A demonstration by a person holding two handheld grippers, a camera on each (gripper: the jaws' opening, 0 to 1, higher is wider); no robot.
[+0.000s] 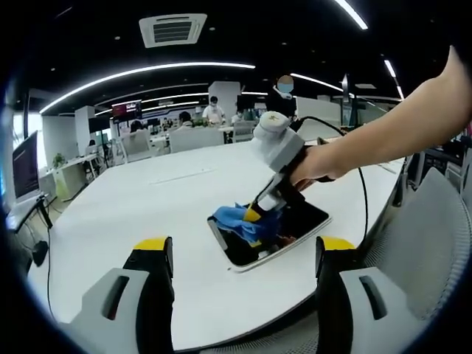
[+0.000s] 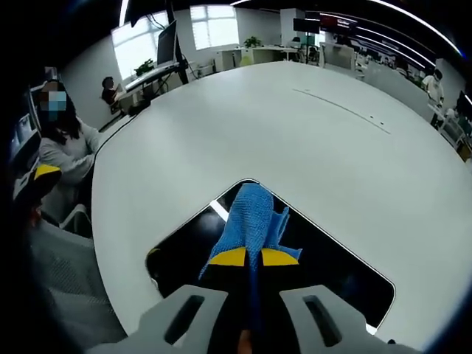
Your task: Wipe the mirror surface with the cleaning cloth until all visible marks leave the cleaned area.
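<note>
Blue microfibre cleaning cloth (image 2: 252,217) sits pinched between the yellow-tipped jaws of the right gripper (image 2: 249,257), clamped tight and pressed down on the dark rectangular mirror (image 2: 184,247) lying flat on the big white oval table (image 2: 310,133). From the left gripper view, a bare forearm reaches in from the right, the hand (image 1: 313,164) wrapped round the grey handle, the tool angled steeply down onto the mirror (image 1: 306,221) with the cloth (image 1: 243,221) bunched beneath its tips. Over on the left gripper (image 1: 245,258), the jaws stand wide apart, released, holding nothing, hovering short of the table's near edge. Around them, an open-plan office: ceiling light strips, desks, monitors, people seated and standing in the background.
</note>
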